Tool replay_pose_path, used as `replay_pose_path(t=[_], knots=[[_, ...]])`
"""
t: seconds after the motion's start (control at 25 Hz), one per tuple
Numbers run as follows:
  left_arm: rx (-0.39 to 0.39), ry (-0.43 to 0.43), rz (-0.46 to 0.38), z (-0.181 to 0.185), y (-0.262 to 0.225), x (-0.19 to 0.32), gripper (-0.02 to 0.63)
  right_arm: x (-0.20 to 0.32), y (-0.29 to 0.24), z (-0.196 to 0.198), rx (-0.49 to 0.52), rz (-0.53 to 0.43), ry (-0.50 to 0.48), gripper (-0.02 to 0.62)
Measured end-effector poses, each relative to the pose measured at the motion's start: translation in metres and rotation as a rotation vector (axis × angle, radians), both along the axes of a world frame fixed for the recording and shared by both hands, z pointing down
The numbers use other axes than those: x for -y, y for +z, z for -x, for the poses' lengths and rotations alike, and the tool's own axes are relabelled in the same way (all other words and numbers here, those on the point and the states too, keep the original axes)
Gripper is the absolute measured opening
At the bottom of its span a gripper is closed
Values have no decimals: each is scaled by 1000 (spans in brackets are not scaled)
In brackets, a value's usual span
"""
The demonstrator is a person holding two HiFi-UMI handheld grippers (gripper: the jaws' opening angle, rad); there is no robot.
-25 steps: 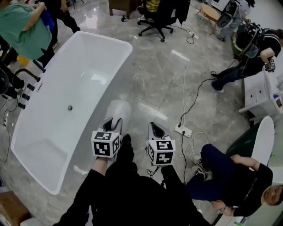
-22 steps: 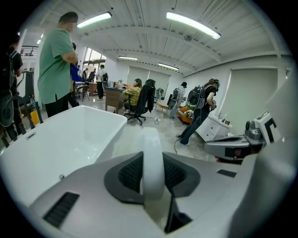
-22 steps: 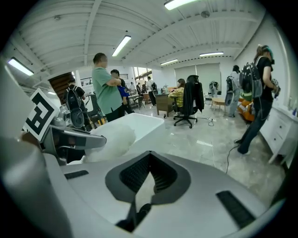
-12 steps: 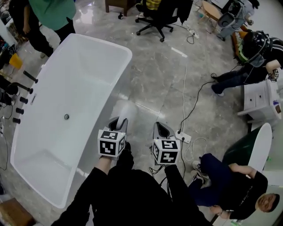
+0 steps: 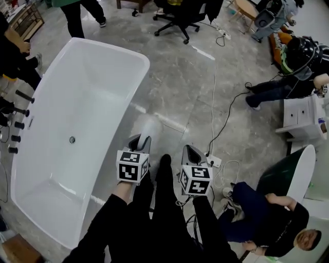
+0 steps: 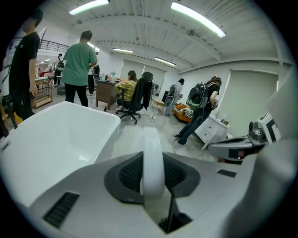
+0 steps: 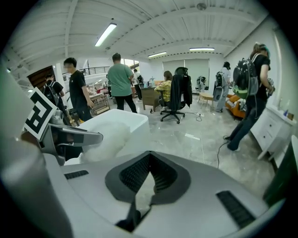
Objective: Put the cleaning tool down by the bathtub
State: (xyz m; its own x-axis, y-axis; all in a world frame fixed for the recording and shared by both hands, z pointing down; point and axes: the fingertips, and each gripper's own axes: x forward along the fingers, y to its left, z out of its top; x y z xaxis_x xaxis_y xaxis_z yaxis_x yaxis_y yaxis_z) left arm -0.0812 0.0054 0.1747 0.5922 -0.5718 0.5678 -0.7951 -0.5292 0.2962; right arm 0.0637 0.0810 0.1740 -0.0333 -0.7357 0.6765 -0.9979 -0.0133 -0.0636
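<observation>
The cleaning tool (image 5: 149,126) has a white handle and a fluffy white head that hangs over the floor just right of the white bathtub (image 5: 92,92). My left gripper (image 5: 141,139) is shut on the handle. In the left gripper view the handle (image 6: 151,139) stands upright between the dark pads of the left gripper (image 6: 152,173), with the bathtub (image 6: 56,135) to the left. My right gripper (image 5: 189,151) is beside it, shut and empty. In the right gripper view the right gripper (image 7: 149,160) has its tips together, and the fluffy head (image 7: 109,137) shows at the left.
A power strip (image 5: 212,161) with cables lies on the marble floor just right of my right gripper. A person sits on the floor (image 5: 267,210) at lower right. A white cabinet (image 5: 303,113) stands at the right, an office chair (image 5: 180,15) at the top, and dark tap fittings (image 5: 15,128) left of the tub.
Both grippers have moved forward and a little down beside the tub, still holding the tool. A dark shoe now shows between them. The person in green has walked out at the top left.
</observation>
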Motion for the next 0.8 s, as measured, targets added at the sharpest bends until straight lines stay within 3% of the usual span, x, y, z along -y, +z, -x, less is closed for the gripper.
replay_pose_path(t=[0.8], knots=[[25,-25,37,-71,138,142,97,141,142,-49,20,82,-78,-2]])
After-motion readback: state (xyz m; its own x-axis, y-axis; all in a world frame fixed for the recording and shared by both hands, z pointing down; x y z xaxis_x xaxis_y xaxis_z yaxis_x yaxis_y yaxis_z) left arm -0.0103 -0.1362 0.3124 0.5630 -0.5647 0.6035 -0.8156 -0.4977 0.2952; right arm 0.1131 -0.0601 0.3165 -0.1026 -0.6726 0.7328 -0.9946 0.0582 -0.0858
